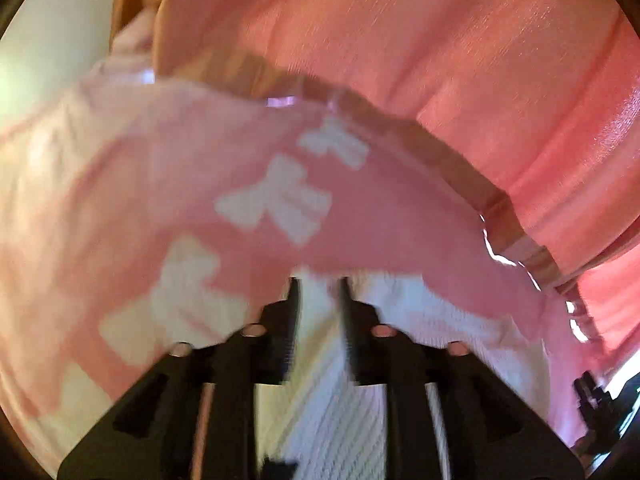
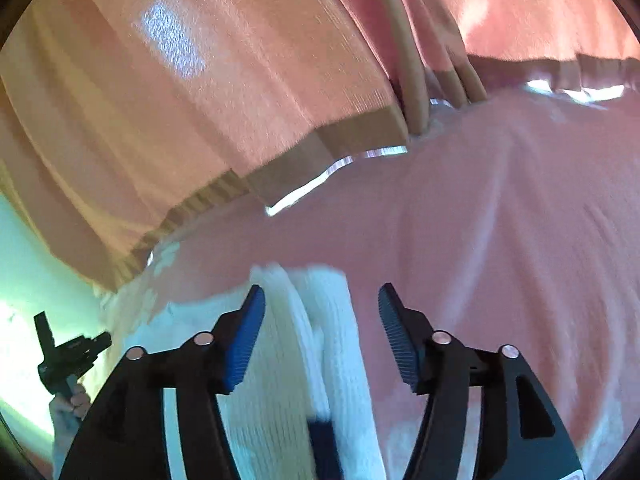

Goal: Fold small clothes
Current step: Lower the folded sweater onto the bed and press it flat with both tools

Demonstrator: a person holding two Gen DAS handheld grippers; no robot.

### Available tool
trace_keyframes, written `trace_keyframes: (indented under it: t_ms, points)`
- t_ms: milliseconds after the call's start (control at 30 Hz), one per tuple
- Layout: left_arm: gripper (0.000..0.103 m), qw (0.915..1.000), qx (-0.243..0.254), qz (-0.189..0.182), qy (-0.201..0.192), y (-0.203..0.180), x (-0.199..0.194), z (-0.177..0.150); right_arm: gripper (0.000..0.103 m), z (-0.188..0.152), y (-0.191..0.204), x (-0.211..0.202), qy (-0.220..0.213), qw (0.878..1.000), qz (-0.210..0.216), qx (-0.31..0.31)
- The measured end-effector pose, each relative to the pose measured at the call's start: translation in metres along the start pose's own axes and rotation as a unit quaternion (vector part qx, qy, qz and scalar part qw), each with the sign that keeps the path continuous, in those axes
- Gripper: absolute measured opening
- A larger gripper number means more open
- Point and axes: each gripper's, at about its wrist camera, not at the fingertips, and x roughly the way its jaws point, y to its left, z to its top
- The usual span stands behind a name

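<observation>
One pink bedcover (image 2: 500,208), orange curtains (image 2: 224,92)

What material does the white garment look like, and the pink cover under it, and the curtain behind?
White garment: probably knitted cotton or wool, matt; fine ribs show.
Pink cover: seems a soft woven or fleecy cloth, matt, with white bow shapes; blur leaves it open.
Curtain: thin woven cloth, slight sheen; light glows through its folds.
</observation>
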Motion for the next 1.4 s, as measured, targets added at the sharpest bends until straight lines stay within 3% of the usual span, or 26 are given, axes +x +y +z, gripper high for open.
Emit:
trace_keyframes:
  t_ms: [33,133,200,333,400,467,500,533,700,767,867,1000,1100,1167,1200,1233,1300,1400]
  points:
    - [0.046,1.0000,0.001,-0.003,0.004,-0.002,-0.002,-0.006,0.060,-0.009,0.002,-0.003,0.028,1.000,-0.005,-0.010]
    - [0.064,0.9991,0.037,-0.015,0.014,-0.017,-0.011,-0.027,0.060,-0.027,0.010,0.001,0.066,0.997,-0.014,-0.040]
    - [0.069,0.9978,0.058,-0.013,0.030,-0.021,-0.010,-0.037,0.060,-0.033,0.016,0.011,0.083,0.995,-0.024,-0.054]
    - [0.068,0.9963,0.072,0.002,0.047,-0.031,0.003,-0.046,0.060,-0.035,0.028,0.031,0.086,0.993,-0.027,-0.072]
    - [0.062,0.9958,0.073,0.009,0.054,-0.032,0.007,-0.046,0.060,-0.037,0.038,0.039,0.085,0.992,-0.024,-0.092]
    - [0.048,0.9956,0.075,0.018,0.053,-0.032,0.008,-0.046,0.041,-0.042,0.047,0.048,0.087,0.989,-0.030,-0.115]
    - [0.027,0.9955,0.078,0.018,0.051,-0.032,0.007,-0.046,0.008,-0.046,0.053,0.054,0.094,0.986,-0.038,-0.133]
    - [0.009,0.9960,0.075,0.011,0.047,-0.032,0.005,-0.045,0.009,-0.048,0.056,0.055,0.093,0.984,-0.047,-0.146]
    - [0.007,0.9955,0.081,-0.008,-0.049,-0.039,-0.035,-0.033,0.008,-0.025,0.077,0.000,-0.042,0.988,-0.018,-0.149]
    - [0.007,0.9964,0.072,0.025,-0.038,-0.034,-0.020,-0.027,0.008,-0.018,0.067,0.013,-0.026,0.988,-0.044,-0.147]
    - [0.007,0.9969,0.048,0.051,0.034,-0.020,0.022,-0.027,0.008,-0.028,0.031,0.067,0.086,0.984,-0.105,-0.112]
    - [0.010,0.9964,0.064,0.053,0.017,-0.027,0.018,-0.030,0.009,-0.020,0.043,0.043,0.032,0.987,-0.082,-0.133]
    - [0.012,0.9939,0.075,0.076,0.031,-0.026,0.024,-0.035,0.011,-0.025,0.032,0.068,0.086,0.984,-0.105,-0.120]
    - [0.017,0.9935,0.084,0.071,0.028,-0.027,0.019,-0.038,0.014,-0.023,0.032,0.057,0.075,0.987,-0.093,-0.106]
    - [0.033,0.9938,0.089,0.062,0.025,-0.027,0.008,-0.043,0.019,-0.021,0.037,0.043,0.059,0.987,-0.091,-0.115]
    - [0.054,0.9943,0.090,0.053,0.022,-0.026,-0.002,-0.047,0.035,-0.023,0.041,0.026,0.044,0.987,-0.095,-0.121]
    - [0.068,0.9956,0.090,0.026,0.002,-0.020,-0.032,-0.058,0.061,-0.033,0.042,-0.003,0.029,0.988,-0.095,-0.118]
    - [0.085,0.9959,0.088,0.012,-0.016,-0.005,-0.062,-0.081,0.065,-0.066,0.027,-0.035,0.031,0.990,-0.095,-0.100]
